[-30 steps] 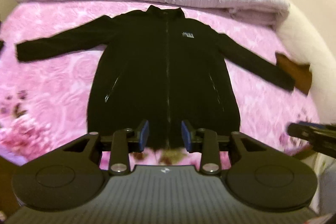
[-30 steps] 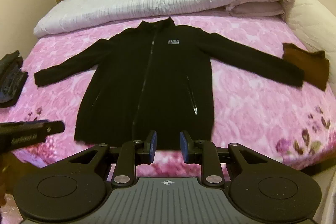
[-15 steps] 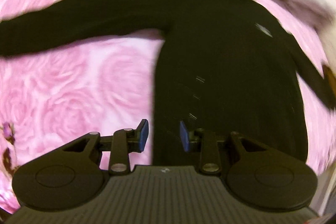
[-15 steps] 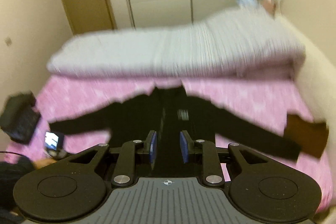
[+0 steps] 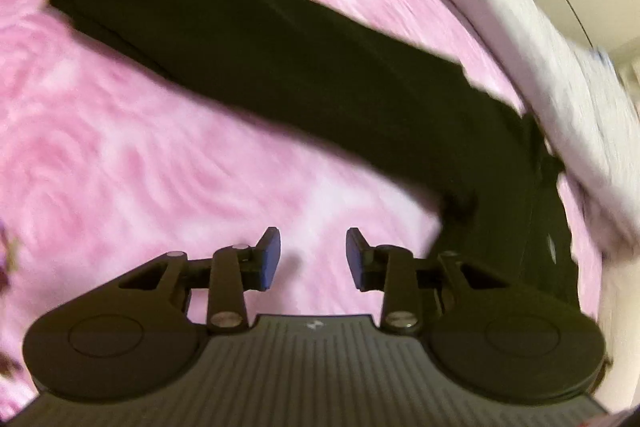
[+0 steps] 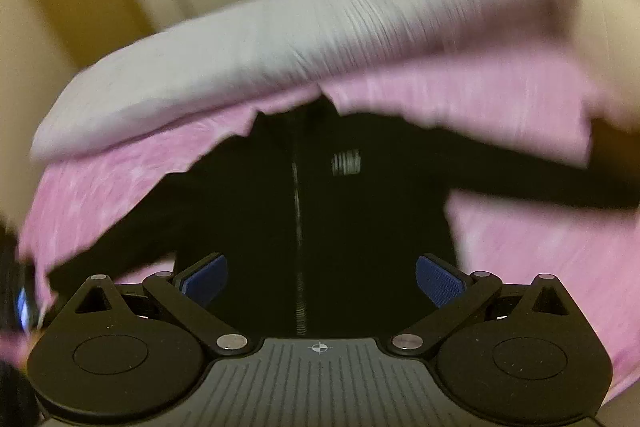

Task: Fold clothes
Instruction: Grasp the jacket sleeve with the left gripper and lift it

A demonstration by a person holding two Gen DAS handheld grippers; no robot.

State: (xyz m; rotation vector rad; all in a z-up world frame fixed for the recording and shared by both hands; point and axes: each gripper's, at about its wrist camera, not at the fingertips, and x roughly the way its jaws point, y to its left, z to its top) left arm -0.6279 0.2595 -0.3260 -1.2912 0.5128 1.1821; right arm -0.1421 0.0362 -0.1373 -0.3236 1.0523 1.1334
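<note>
Lying flat and unfolded: black jacket (image 6: 320, 195) on the pink bedspread (image 5: 140, 167). Left gripper (image 5: 313, 259) and right gripper (image 6: 322, 277) jaws opening, empty. No fold made yet.

The black zip jacket (image 6: 360, 211) is matt, soft cloth with a metal zipper. The pink rose-patterned bedspread (image 5: 120, 155) is cloth. The folded white quilt (image 6: 280, 39) looks ribbed. Each claw is matt black plastic with ridged blue pads (image 6: 440, 283) and shiny metal pivots.

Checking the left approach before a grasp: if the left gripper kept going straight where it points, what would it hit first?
Probably the bare pink bedspread: the opening left gripper has nothing between its jaws, and the jacket sleeve lies beyond.
</note>
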